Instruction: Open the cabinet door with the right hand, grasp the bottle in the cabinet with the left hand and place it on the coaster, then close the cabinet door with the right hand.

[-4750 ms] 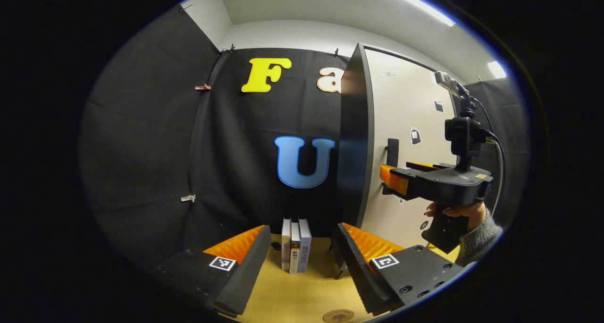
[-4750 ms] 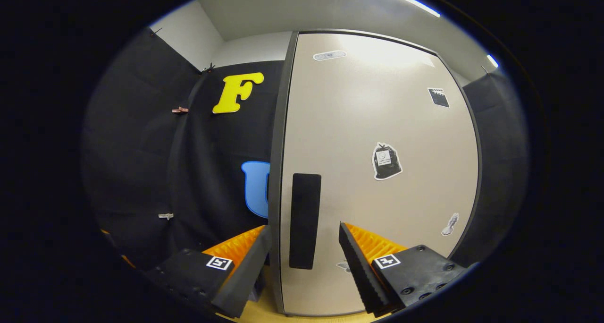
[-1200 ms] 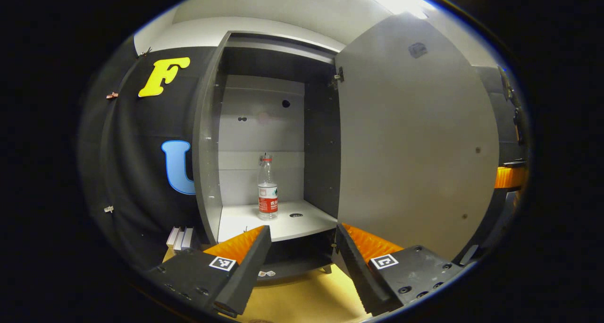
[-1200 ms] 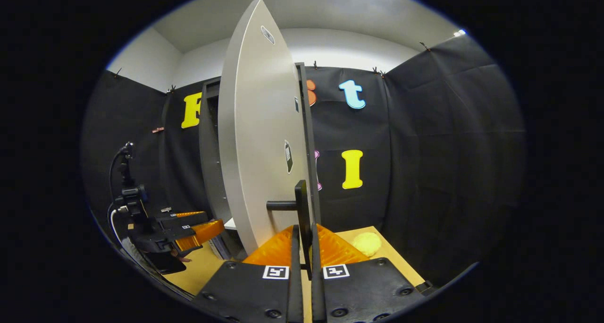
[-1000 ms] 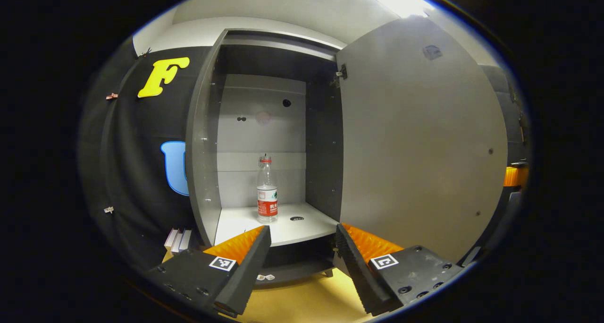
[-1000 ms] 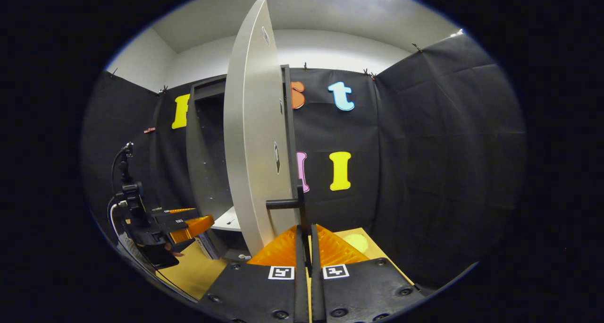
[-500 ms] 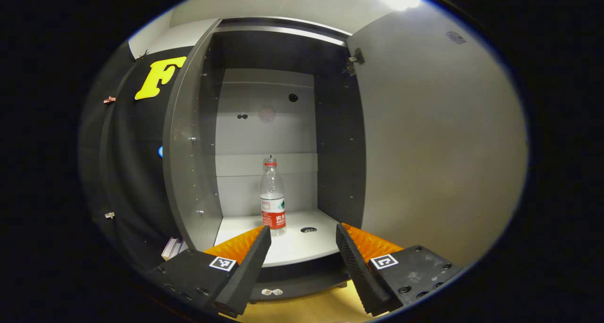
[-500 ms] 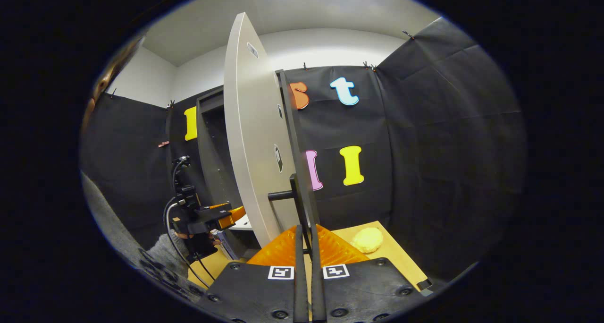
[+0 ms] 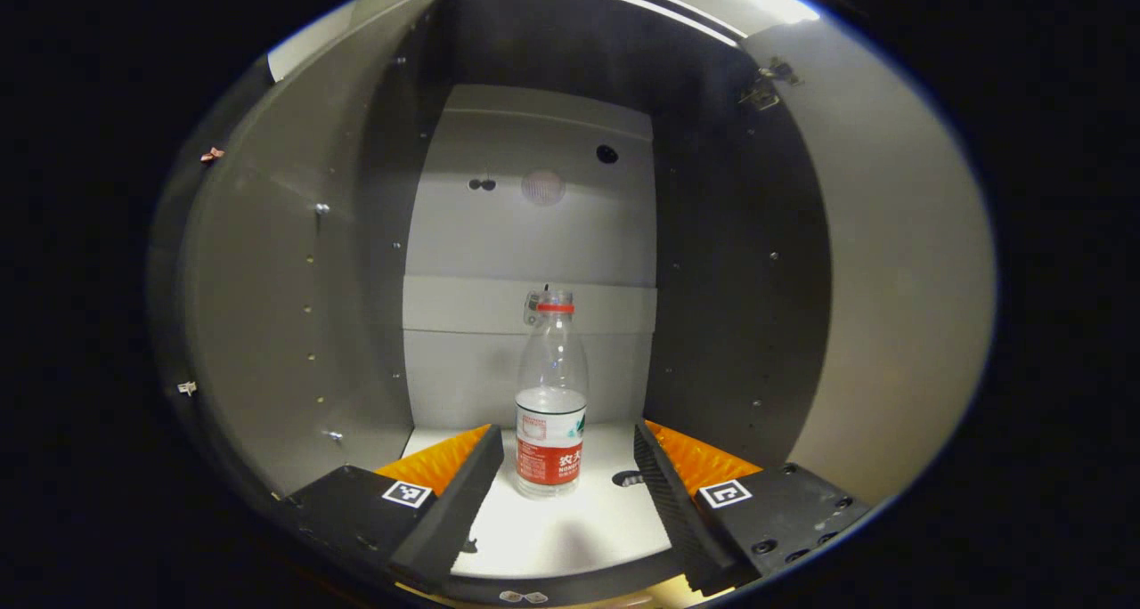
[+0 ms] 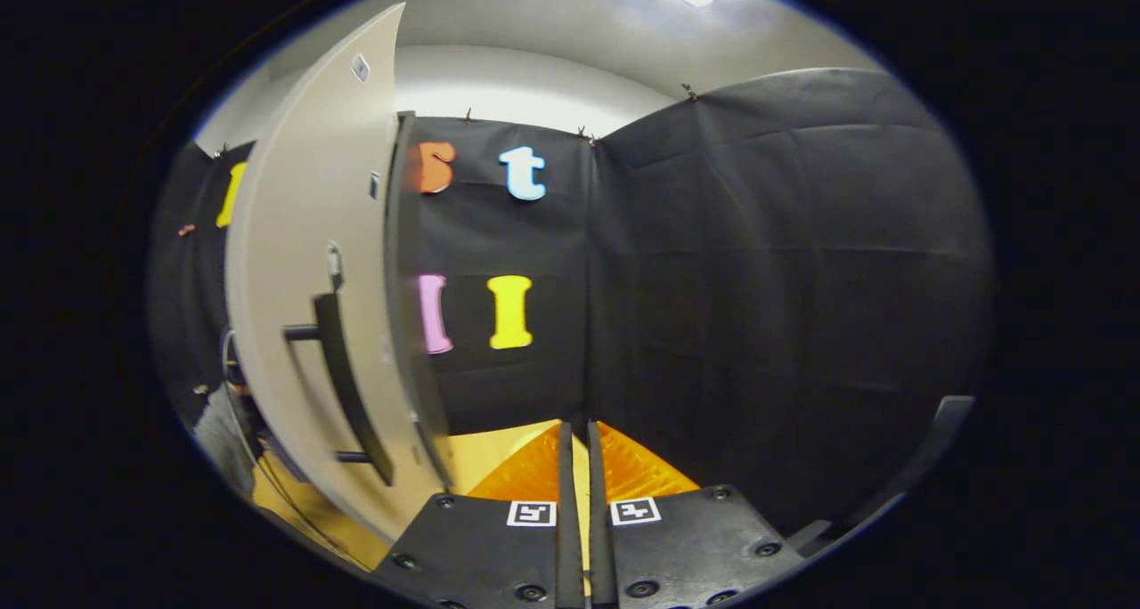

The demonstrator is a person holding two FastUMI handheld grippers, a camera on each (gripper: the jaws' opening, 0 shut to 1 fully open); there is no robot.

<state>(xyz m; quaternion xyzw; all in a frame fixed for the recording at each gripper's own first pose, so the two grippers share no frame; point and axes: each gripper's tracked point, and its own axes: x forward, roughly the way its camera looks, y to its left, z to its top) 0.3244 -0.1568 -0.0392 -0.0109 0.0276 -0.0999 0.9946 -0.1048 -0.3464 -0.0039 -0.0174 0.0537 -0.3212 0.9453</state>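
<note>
A clear bottle (image 9: pixel 550 404) with a red label and red cap ring stands upright on the pale shelf (image 9: pixel 570 533) inside the open cabinet (image 9: pixel 534 226). My left gripper (image 9: pixel 566 429) is open, reaching in over the shelf with the bottle's lower part between its fingers (image 9: pixel 454 489), nearer the left one and apart from both. In the right gripper view my right gripper (image 10: pixel 578 426) is shut on nothing, to the right of the open cabinet door (image 10: pixel 303 262). The door's black handle (image 10: pixel 343 386) lies off to its left, untouched.
The door's inner face (image 9: pixel 891 306) stands close on the right of the left gripper, the cabinet's side wall (image 9: pixel 267 324) close on its left. A small hole (image 9: pixel 628 479) marks the shelf beside the bottle. A grey sleeve (image 10: pixel 214 435) shows behind the door above the wooden table (image 10: pixel 481 453).
My left gripper has moved forward into the cabinet until the bottle stands between its fingers. My right gripper has let go of the door handle and swung away to the right.
</note>
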